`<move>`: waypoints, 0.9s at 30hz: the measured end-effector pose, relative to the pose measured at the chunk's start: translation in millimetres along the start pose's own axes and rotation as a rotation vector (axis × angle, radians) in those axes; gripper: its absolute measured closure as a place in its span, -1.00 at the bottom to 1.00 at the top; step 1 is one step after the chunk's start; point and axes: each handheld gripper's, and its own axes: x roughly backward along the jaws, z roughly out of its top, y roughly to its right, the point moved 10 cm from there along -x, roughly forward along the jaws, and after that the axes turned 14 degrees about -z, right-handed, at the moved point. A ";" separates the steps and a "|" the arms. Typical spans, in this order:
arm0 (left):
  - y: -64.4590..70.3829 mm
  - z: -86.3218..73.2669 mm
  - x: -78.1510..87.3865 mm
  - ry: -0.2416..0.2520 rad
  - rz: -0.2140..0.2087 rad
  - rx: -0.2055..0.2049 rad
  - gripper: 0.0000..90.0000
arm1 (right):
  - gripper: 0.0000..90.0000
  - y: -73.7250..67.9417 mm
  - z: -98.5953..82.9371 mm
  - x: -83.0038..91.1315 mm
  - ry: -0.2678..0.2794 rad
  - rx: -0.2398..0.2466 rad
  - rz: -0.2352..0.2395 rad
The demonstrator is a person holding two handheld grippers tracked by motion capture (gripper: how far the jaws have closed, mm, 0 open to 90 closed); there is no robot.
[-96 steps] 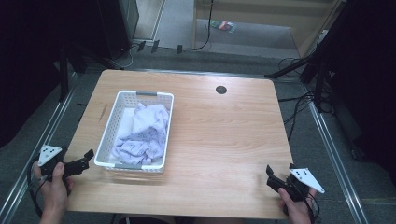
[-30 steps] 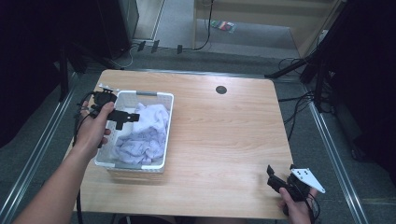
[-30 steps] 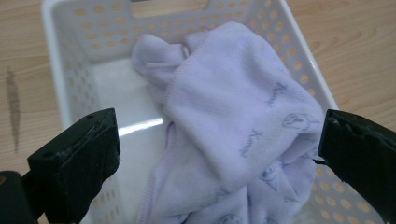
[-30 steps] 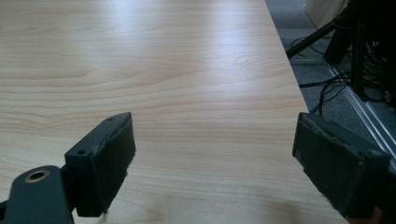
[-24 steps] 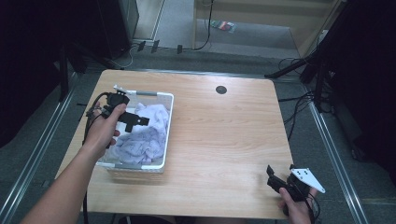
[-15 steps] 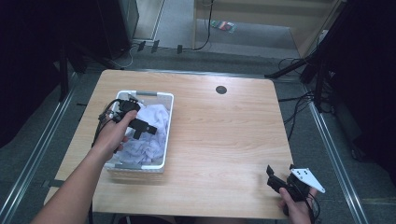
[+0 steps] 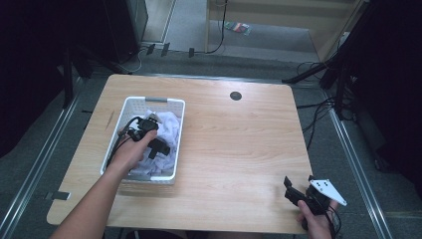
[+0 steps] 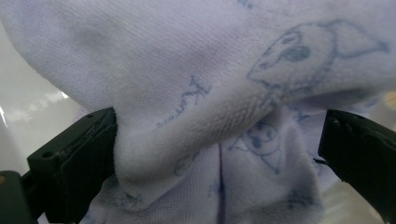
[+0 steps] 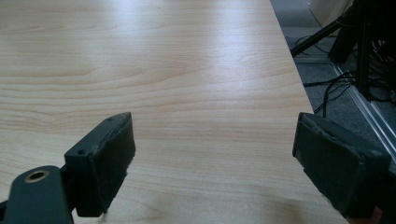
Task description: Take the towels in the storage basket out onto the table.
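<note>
So far nothing is out: the pale printed cloth lies in the white basket on the counter, left tongs spread around a fold, unclamped. Right tongs wait apart, empty.

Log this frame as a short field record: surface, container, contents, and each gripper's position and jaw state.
surface: wooden table
container: white basket, left part of the table
contents: pale lilac printed cloth, bunched up in the basket
left gripper: down in the basket, jaws open, a cloth fold between them; left jaw touches it
right gripper: near the table's front right corner, jaws open over bare wood, nothing held
other: round dark grommet near the far edge
</note>
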 end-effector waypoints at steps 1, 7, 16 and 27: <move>0.0 0.0 0.0 0.000 0.000 0.000 -1.00 | -0.71 0.0 0.0 0.0 0.000 0.000 0.000; -3.3 -5.0 -14.9 -0.033 0.048 -0.008 -1.00 | -0.71 0.1 -0.1 -0.1 -0.002 -0.001 0.000; -5.6 -8.8 -22.0 -0.077 0.079 -0.041 -0.98 | -0.70 0.7 -0.2 -0.9 -0.005 -0.001 -0.006; -15.1 -9.4 -12.6 -0.058 0.164 -0.062 -0.15 | -0.70 0.0 -0.9 -0.6 -0.012 -0.001 0.013</move>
